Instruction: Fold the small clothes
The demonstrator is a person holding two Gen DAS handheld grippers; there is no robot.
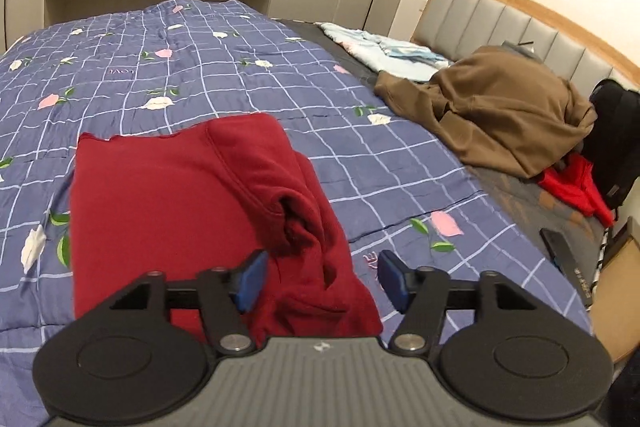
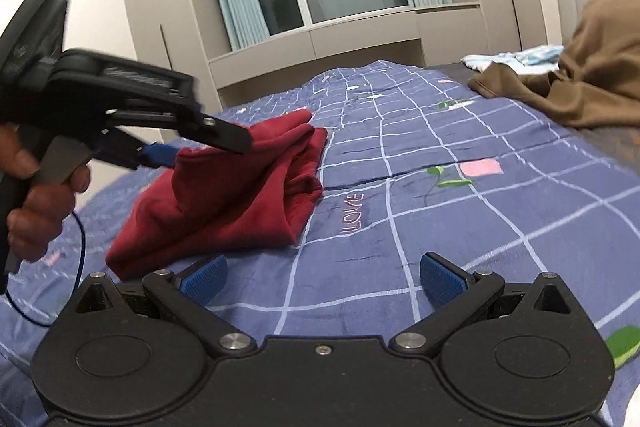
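Fingers of the left gripper [image 1: 320, 277] and right gripper [image 2: 322, 277] spread wide, empty, above the folded red garment [image 1: 192, 219] on the checked quilt [image 1: 200, 59]

Brown garment [image 1: 492, 107], black backpack [image 1: 614, 143], phone [image 1: 568, 263] on checked quilt [image 1: 200, 67]

From my right wrist view I read one word, "LOVE", stitched in pink on the blue checked floral quilt [image 2: 400, 195], centre frame, running sideways. In my left wrist view, pink stitching in the quilt's upper left is too small to read.
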